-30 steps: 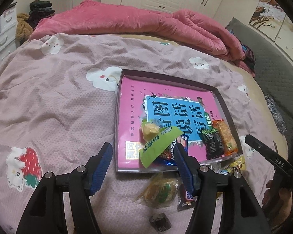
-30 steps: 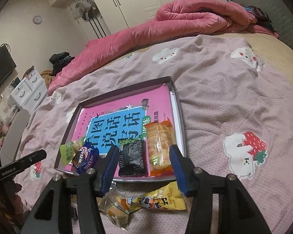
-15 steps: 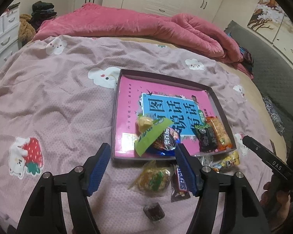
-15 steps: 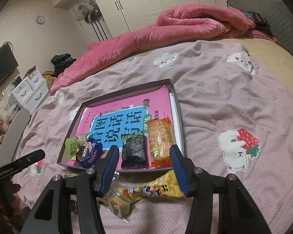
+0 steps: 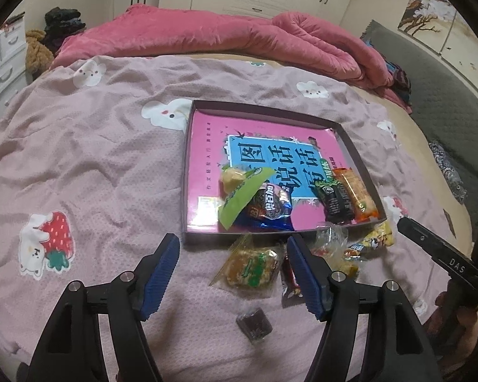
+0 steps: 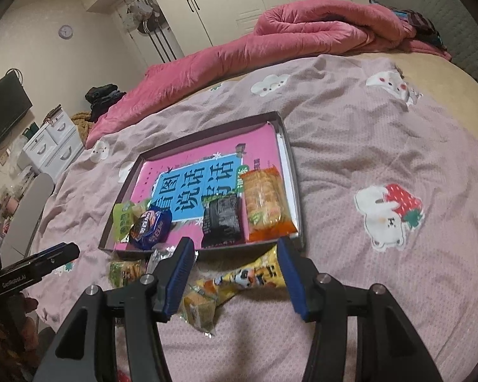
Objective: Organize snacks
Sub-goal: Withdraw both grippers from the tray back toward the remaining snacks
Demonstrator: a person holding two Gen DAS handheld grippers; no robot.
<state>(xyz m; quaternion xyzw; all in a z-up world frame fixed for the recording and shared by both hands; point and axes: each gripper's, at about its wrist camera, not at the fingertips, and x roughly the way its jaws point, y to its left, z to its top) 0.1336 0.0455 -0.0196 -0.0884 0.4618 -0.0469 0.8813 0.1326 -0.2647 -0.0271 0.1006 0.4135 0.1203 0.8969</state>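
A shallow dark tray (image 5: 188,172) (image 6: 290,172) with a pink and blue book lies on the bed. In it are a green packet (image 5: 242,195), a blue round snack (image 5: 271,207) (image 6: 149,226), a black packet (image 5: 333,200) (image 6: 221,219) and an orange cracker pack (image 5: 357,194) (image 6: 264,200). Loose on the blanket in front are a clear green-labelled snack (image 5: 250,267), a small brown candy (image 5: 255,323), a red bar (image 5: 290,283) and a yellow packet (image 6: 255,275). My left gripper (image 5: 232,251) is open and empty above the clear snack. My right gripper (image 6: 235,256) is open and empty over the yellow packet.
The pink blanket with cloud and strawberry prints (image 5: 47,242) covers the bed. A rolled pink duvet (image 5: 207,38) lies behind the tray. A grey headboard (image 5: 443,95) is at the right, white drawers (image 6: 51,146) at the left.
Both grippers have pulled back from the tray toward the near side, so more loose snacks show in front of it. Both stay open.
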